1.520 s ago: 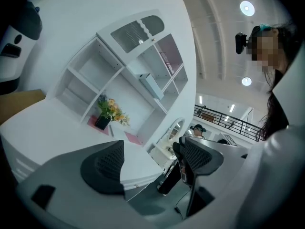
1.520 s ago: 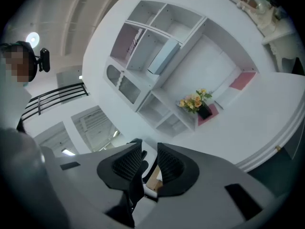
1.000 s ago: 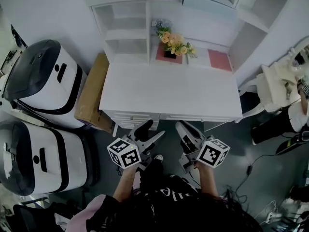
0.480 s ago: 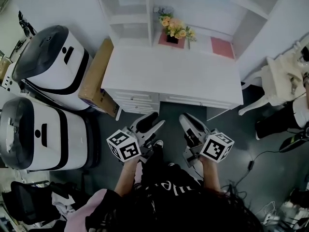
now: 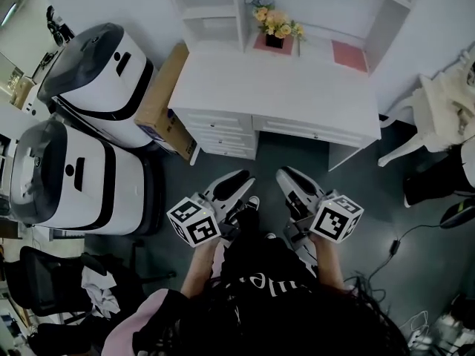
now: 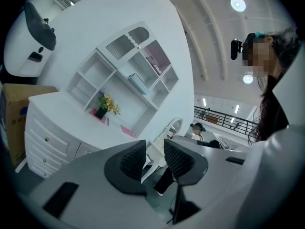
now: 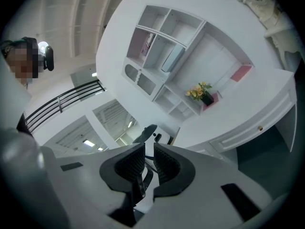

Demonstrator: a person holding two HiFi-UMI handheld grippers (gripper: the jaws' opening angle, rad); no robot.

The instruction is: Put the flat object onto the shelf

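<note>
A pink flat piece (image 5: 349, 55) lies at the back right of the white desk (image 5: 282, 95), under the white shelf unit (image 5: 211, 13). A second pink mat (image 5: 261, 43) sits beneath a flower pot (image 5: 275, 30). Both grippers hang low over the dark floor, in front of the desk and well short of it. My left gripper (image 5: 239, 188) (image 6: 155, 151) is closing with a gap left between its pads and nothing in it. My right gripper (image 5: 291, 185) (image 7: 149, 159) is shut and empty. In the right gripper view the pink piece (image 7: 240, 73) shows far off.
Two large white-and-black machines (image 5: 104, 73) (image 5: 67, 184) stand at the left, with a cardboard box (image 5: 167, 102) between them and the desk. A white chair (image 5: 445, 102) is at the right, a dark office chair (image 5: 52, 288) at bottom left. Cables (image 5: 401, 236) trail on the floor.
The left gripper's jaws have narrowed from wide apart. The desk has slid up in the head view and looks farther off. The right gripper stays shut.
</note>
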